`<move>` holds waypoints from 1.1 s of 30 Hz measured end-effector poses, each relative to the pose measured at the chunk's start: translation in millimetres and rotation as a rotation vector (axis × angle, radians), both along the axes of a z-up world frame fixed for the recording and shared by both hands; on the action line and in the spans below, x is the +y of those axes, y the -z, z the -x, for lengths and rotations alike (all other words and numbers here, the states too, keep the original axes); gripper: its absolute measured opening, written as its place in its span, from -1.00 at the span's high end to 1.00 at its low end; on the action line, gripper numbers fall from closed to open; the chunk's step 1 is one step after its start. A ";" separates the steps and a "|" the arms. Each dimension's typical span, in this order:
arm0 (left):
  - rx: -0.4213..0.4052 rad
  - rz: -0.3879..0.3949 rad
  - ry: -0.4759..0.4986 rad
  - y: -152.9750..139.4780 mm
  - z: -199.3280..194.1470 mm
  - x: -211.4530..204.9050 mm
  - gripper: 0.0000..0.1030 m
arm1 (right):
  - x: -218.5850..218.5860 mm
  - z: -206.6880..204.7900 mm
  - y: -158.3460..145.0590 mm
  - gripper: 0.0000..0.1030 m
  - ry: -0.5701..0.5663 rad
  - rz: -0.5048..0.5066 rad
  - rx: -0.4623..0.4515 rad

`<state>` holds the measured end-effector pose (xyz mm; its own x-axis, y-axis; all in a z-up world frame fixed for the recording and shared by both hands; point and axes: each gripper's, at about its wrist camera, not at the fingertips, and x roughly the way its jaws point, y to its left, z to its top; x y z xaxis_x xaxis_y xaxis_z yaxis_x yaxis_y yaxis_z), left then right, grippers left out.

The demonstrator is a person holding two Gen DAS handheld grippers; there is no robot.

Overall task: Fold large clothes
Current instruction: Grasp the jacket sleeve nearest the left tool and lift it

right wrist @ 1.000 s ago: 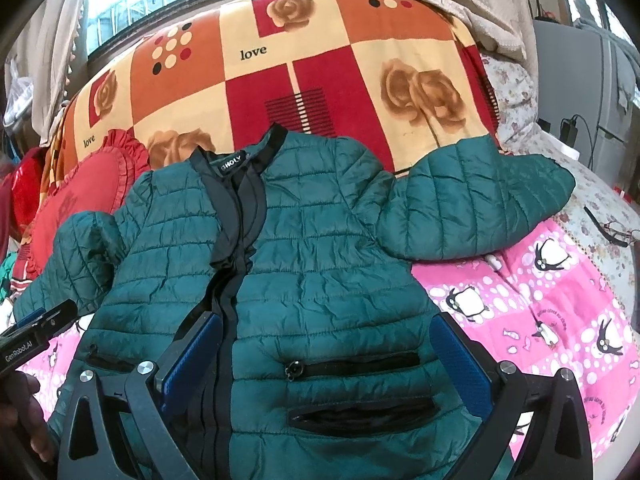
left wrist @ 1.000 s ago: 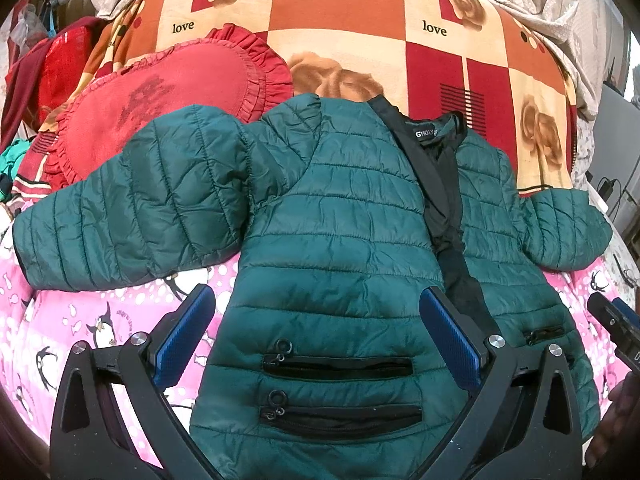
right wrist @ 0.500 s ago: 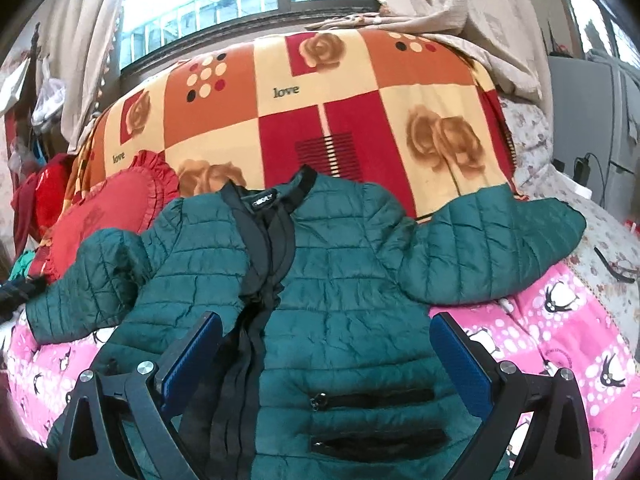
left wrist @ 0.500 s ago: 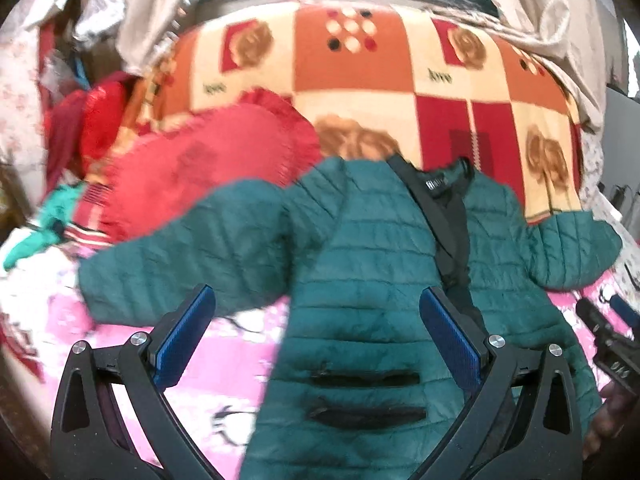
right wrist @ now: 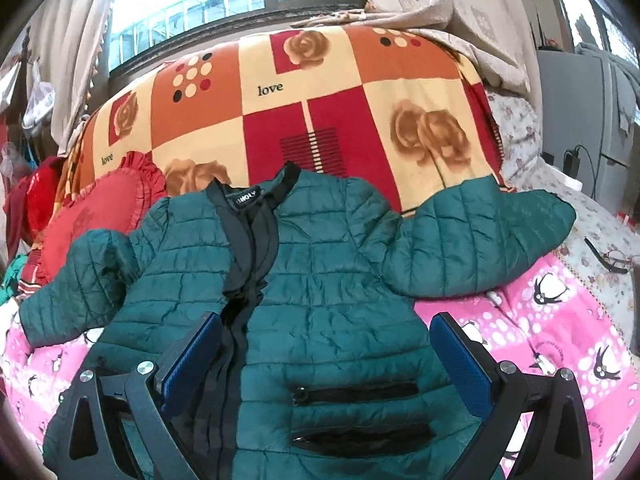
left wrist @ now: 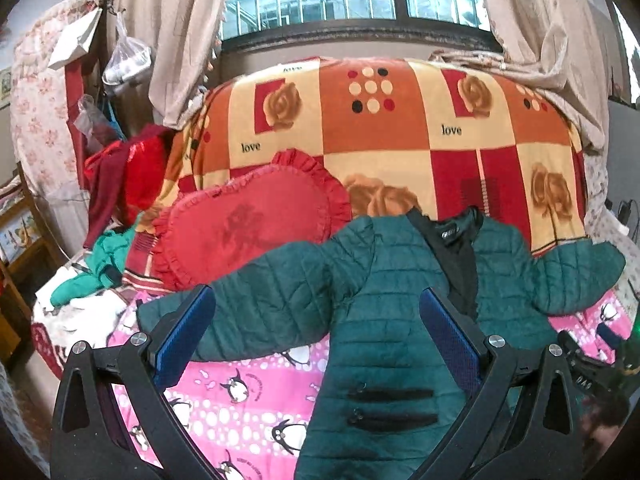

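both tongs spread, empty | jacket [right wrist: 320,280] flat ahead of right tongs [right wrist: 326,360] | I'd pinch sleeve [left wrist: 260,300] cuff beyond left tongs [left wrist: 316,332], fold inward

"love" printed repeatedly on checked blanket [right wrist: 280,92]; collar label [right wrist: 246,199] of green jacket [right wrist: 332,280] only partly legible.

Pink penguin-print bed [right wrist: 560,320], green quilted jacket [right wrist: 328,280] spread flat, red heart cushion [left wrist: 248,224]

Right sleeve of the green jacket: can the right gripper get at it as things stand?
Probably yes. The right gripper has open jaws, and the sleeve lies spread on the pink penguin sheet, nothing covering it.
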<state>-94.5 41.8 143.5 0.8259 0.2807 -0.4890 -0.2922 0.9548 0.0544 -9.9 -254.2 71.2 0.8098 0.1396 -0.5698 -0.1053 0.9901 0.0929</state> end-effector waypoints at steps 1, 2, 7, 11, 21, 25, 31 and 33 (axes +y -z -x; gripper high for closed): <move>0.007 0.013 0.008 7.4 -2.6 4.3 -0.99 | -1.7 -1.6 2.3 -0.99 0.002 -0.018 0.020; 0.022 0.036 0.017 19.5 -7.0 11.7 -0.99 | -3.2 -2.0 3.8 -0.99 0.000 -0.033 0.028; 0.120 0.181 -0.028 89.4 -22.3 66.8 -0.99 | -3.6 -0.6 11.3 -0.99 -0.008 0.019 -0.010; 0.133 0.282 -0.049 143.5 -24.3 122.9 -0.99 | -7.5 -15.1 27.1 -0.99 -0.003 -0.009 0.021; 0.000 0.455 -0.271 200.5 -10.3 297.0 -0.99 | 2.4 -21.9 37.2 -0.99 -0.011 -0.007 0.054; 0.000 0.462 -0.226 213.2 -24.4 327.1 -0.99 | 15.1 -26.4 40.2 -0.99 -0.041 0.006 0.074; 0.059 0.425 -0.163 226.7 -55.2 334.6 -0.99 | 28.2 -28.2 45.1 -0.99 -0.067 0.042 0.089; 0.054 0.447 -0.164 225.4 -55.9 335.6 -0.70 | 26.1 -28.9 45.8 -0.99 -0.062 0.031 0.093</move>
